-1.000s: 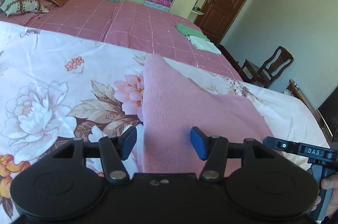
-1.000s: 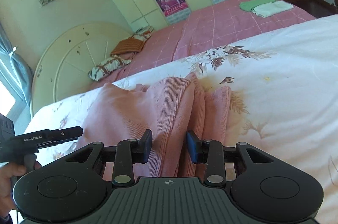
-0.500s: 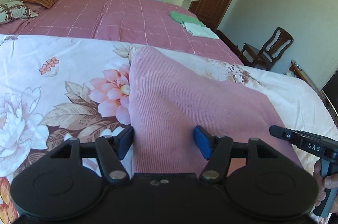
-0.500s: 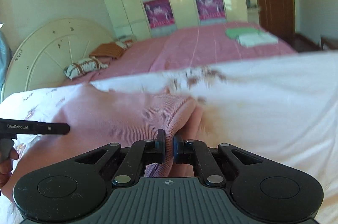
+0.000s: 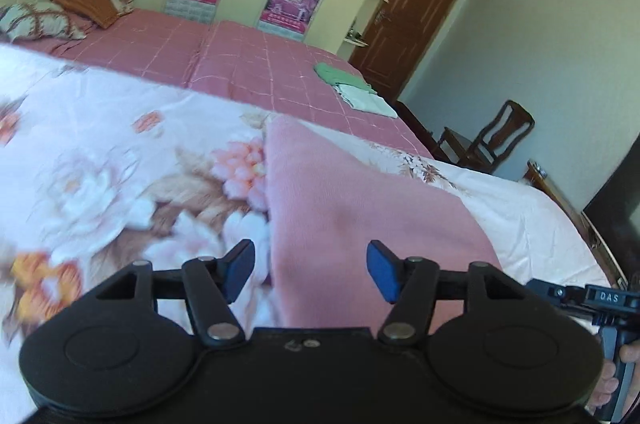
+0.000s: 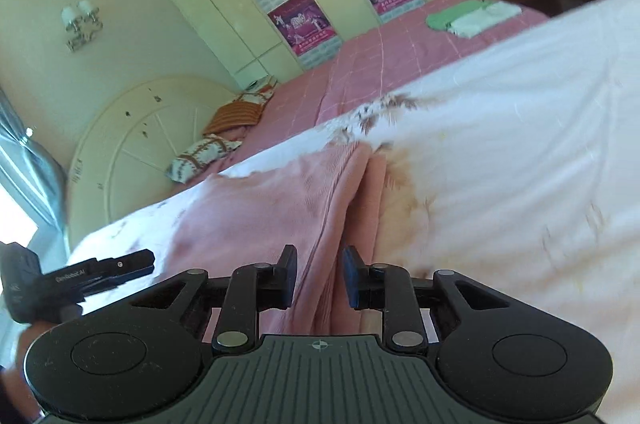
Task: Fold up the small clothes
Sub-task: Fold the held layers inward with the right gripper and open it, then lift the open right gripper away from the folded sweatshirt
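Cloth: pink cloth [image 5: 352, 216] on the flowered quilt [image 5: 120, 160]
Left gripper [image 5: 310, 266]: fingers wide, over the cloth
Right gripper [image 6: 318, 276]: fingers narrowly apart astride a cloth fold, not clamping

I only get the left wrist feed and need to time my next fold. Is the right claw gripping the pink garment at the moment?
Observer: No. The right claw is open. Its jaws stand apart, with a raised fold of the pink knit garment running between them.
Operator: Does the garment lie flat on that side?
Observer: No, it is bunched there. A narrow second layer lies right beside the raised fold, on the floral duvet.
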{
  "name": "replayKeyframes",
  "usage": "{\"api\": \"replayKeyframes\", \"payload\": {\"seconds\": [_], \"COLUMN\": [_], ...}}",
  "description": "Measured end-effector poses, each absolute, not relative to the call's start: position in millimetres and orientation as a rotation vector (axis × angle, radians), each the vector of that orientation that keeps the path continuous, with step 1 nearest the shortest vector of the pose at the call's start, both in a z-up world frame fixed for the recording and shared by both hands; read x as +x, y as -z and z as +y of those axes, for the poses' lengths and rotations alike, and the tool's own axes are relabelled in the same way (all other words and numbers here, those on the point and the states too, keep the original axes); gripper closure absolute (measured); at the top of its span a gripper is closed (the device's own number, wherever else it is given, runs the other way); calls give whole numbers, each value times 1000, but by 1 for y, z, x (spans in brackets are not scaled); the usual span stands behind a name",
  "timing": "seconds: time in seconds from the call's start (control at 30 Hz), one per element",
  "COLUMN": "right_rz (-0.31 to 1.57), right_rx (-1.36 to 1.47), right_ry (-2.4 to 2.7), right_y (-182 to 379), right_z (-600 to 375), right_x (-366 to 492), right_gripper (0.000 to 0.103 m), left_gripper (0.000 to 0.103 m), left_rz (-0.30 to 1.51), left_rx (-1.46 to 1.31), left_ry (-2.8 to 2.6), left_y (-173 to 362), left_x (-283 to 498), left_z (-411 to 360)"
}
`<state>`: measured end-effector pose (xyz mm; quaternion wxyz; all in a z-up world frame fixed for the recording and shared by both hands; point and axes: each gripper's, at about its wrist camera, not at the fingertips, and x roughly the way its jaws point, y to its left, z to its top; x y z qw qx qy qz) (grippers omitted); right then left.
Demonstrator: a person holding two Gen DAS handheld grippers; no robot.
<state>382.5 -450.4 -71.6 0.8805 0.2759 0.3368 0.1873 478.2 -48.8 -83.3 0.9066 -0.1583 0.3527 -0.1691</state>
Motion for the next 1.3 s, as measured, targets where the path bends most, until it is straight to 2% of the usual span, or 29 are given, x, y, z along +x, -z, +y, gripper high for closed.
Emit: {"api": "replayKeyframes", "payload": {"seconds": [0.17, 0.33, 0.47, 0.53, 0.57, 0.63, 0.7, 0.87, 0.93, 0.97, 1.03, 1.1, 1.13, 1.17, 1.3], "right_rz": [738, 751, 769, 781, 781, 766, 756, 808, 797, 803, 801, 773, 751, 716, 686], "right_rx": [690, 652, 593, 589, 580, 543, 555, 575, 579, 600, 549, 497, 461, 409, 439], "right_ry": [-432, -436, -404, -389, -382, -371, -366, -350, -347, -336, -328, -321, -301, -289, -341], "right_y": [79, 80, 86, 90, 88, 84, 78, 92, 99, 98, 90, 75, 67, 58, 48], "right_z": [-446, -419, -408, -406, -407, -409, -419, -435, -434, -435, -430, -426, -424, -420, -422], "right_x": [344, 356, 364, 366, 365, 362, 356, 355, 356, 359, 357, 345, 337, 327, 297], "right_gripper": [78, 78, 79, 79, 89, 93, 94, 94, 94, 94, 93, 81, 62, 52, 52], "left_gripper": [41, 36, 35, 36, 41, 50, 50, 40, 41, 46, 46, 46, 45, 45, 46], "left_rz": [801, 800, 810, 814, 819, 823, 808, 831, 832, 828, 792, 814, 819, 820, 787], "left_rx": [-295, -305, -292, -288, -288, -284, -242, -116, -116, -143, -143, -133, -144, -179, -318], "left_ry": [324, 311, 320, 321, 326, 347, 376, 350, 345, 354, 356, 334, 329, 325, 286], "left_y": [107, 113, 115, 115, 114, 108, 101, 116, 113, 108, 101, 104, 106, 106, 106], "left_x": [464, 463, 462, 462, 463, 463, 458, 454, 450, 446, 431, 420, 415, 410, 399], "left_z": [-50, -48, -49, -51, -52, -55, -64, -86, -83, -77, -69, -61, -57, -51, -28]}}
